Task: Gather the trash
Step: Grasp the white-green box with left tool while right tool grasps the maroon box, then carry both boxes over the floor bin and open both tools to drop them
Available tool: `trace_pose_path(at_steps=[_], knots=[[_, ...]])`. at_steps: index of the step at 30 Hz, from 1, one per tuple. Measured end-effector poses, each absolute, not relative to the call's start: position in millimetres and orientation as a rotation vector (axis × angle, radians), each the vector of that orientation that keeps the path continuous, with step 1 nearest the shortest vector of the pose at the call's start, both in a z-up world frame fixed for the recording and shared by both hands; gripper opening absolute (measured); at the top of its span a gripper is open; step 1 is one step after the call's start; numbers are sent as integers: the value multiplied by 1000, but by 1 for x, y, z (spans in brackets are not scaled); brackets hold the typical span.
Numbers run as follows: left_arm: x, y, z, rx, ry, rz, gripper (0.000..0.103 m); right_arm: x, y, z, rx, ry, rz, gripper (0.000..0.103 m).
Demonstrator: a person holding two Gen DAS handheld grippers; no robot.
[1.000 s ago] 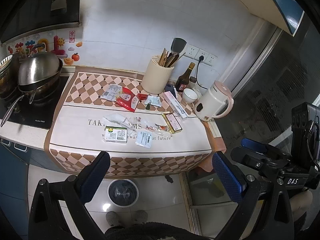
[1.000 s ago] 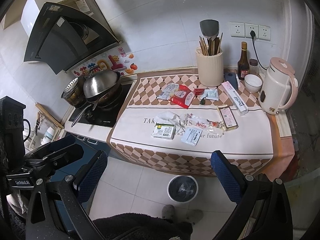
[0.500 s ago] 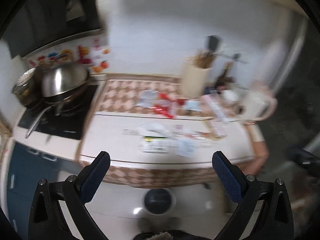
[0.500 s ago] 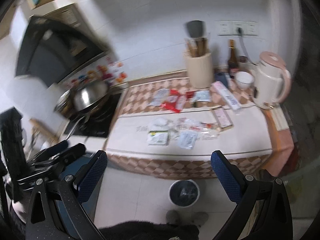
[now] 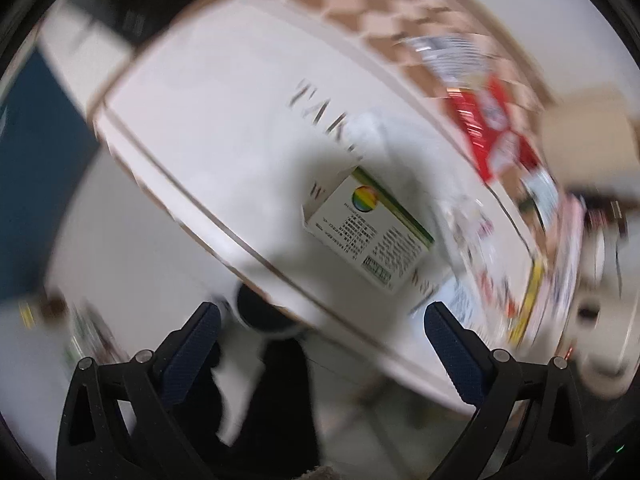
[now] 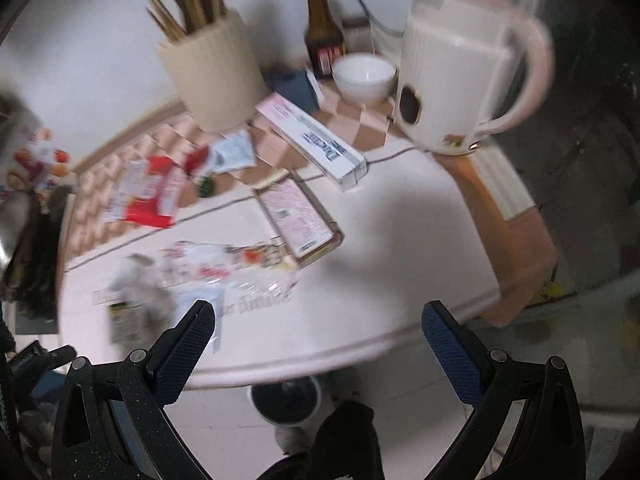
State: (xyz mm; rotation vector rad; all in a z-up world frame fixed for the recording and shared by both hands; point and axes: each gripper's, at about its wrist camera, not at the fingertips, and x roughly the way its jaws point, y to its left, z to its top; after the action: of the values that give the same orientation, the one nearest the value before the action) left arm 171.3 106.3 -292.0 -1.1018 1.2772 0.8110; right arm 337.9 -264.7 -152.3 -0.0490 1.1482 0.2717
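Trash is seen scattered over the bench (image 6: 400,280): a white carton (image 5: 368,230) with a rainbow disc, a red wrapper (image 6: 150,194), a long box (image 6: 312,142) lettered "Ducom", though blurred. The left gripper (image 5: 318,346) and right gripper (image 6: 318,338) are held wide open, empty. A bin (image 6: 286,402) is glimpsed below.

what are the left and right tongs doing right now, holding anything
Left tongs: open, holding nothing, above the white box.
Right tongs: open, holding nothing, near the counter's front edge.
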Motion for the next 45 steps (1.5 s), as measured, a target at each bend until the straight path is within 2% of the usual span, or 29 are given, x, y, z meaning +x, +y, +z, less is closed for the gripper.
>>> trace_pose_path(at_steps=[5,10,11,13,18,20,21,22,28,29,31,33,42,45], knots=[[185,120,-330,-1395,1208,905,102,403,-245,-206,-130,1222,277,103],[200,126,-349,-1488,1177,985,100,436,-222,-236,-188,1264,309,103],[203,127,-352,-1489,1175,988,97,442,-216,-242,-203,1270,324,103],[208,129,-355,-1466,1191,994,78,449,-207,-249,-214,1283,354,103],[221,128,-349,-1274,1234,961,75,459,-184,-269,-251,1305,415,101],[223,126,-342,-1139,1275,918,74,461,-177,-276,-278,1307,429,90],[224,125,-338,-1063,1305,892,74,463,-174,-279,-285,1311,441,72],[224,122,-335,-972,1345,852,74,463,-173,-281,-285,1316,451,67],[213,114,-336,-756,1473,785,79,453,-185,-280,-277,1327,459,67],[209,114,-334,-766,1443,789,79,449,-190,-280,-272,1336,456,67],[205,112,-329,-778,1416,789,71,442,-198,-281,-268,1342,442,66],[208,103,-318,-677,1408,792,69,435,-206,-281,-254,1333,425,66],[185,52,-235,-412,1244,618,69,369,-228,-235,-137,1251,385,65],[148,35,-233,-361,1210,517,69,323,-235,-216,-82,1236,386,65]])
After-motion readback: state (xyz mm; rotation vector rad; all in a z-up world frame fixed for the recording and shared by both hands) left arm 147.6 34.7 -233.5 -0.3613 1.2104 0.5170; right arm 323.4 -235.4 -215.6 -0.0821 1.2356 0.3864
